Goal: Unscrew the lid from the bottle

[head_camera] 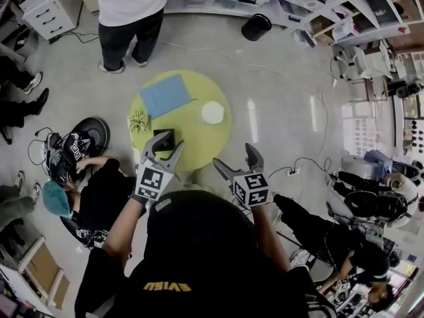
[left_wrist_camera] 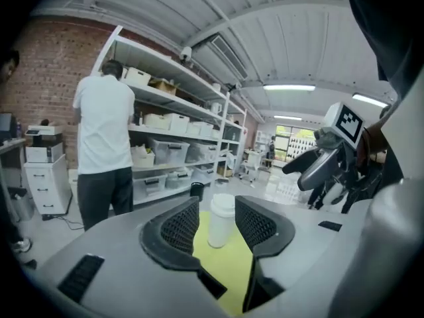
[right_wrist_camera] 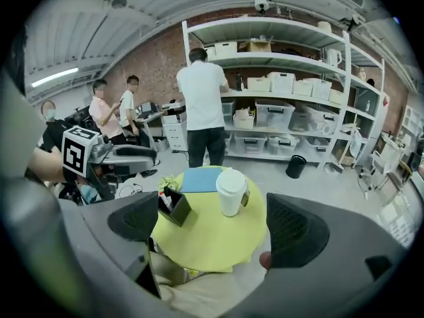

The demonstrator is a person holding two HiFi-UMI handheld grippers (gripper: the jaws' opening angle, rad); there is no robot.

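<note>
Your left hand-held gripper (head_camera: pixel 169 142) hangs half spread, your right hand-held gripper (head_camera: pixel 235 158) wide, both empty. The white plastic bottle (head_camera: pixel 212 112) stands by the round yellow-green worktop's (head_camera: pixel 199 139) right edge: clamp its body low, then pinch the lid (right_wrist_camera: pixel 230 178) squarely

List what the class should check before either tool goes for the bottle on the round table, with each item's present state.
1. Bottle upright on table: ok.
2. Lid on the bottle: ok.
3. Left tool jaws apart, nothing gripped: ok.
4. Right tool jaws wide apart, empty: ok.
5. Black box apart from the bottle: ok.
6. How tightly the lid sits: cannot tell.
</note>
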